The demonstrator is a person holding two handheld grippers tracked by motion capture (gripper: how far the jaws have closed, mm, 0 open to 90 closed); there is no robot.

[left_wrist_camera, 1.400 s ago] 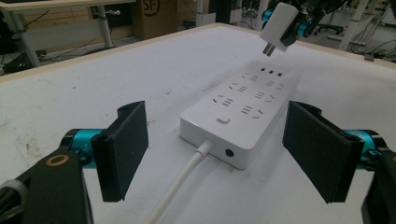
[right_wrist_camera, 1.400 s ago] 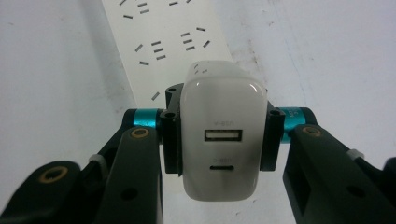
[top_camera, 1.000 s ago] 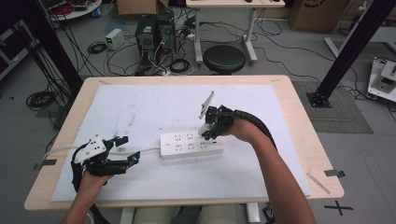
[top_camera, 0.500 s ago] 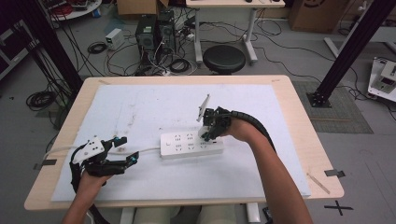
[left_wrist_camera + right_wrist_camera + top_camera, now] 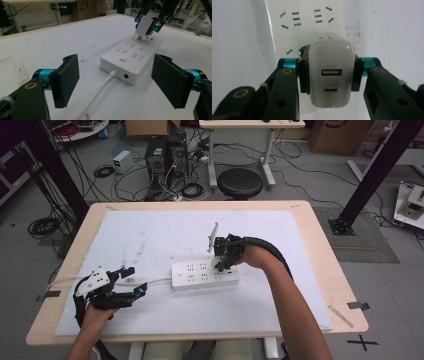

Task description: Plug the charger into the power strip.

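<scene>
Charger (image 5: pixel 330 75) over strip (image 5: pixel 205 275), white tabletop (image 5: pixel 165 235)

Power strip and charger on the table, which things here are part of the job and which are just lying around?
Part of the job:
- power strip, on the white mat
- white charger, clamped in the right gripper above the strip's sockets
- left gripper, open, facing the strip's cord end

Just lying about:
- stool
- computer towers
- cardboard box
</scene>
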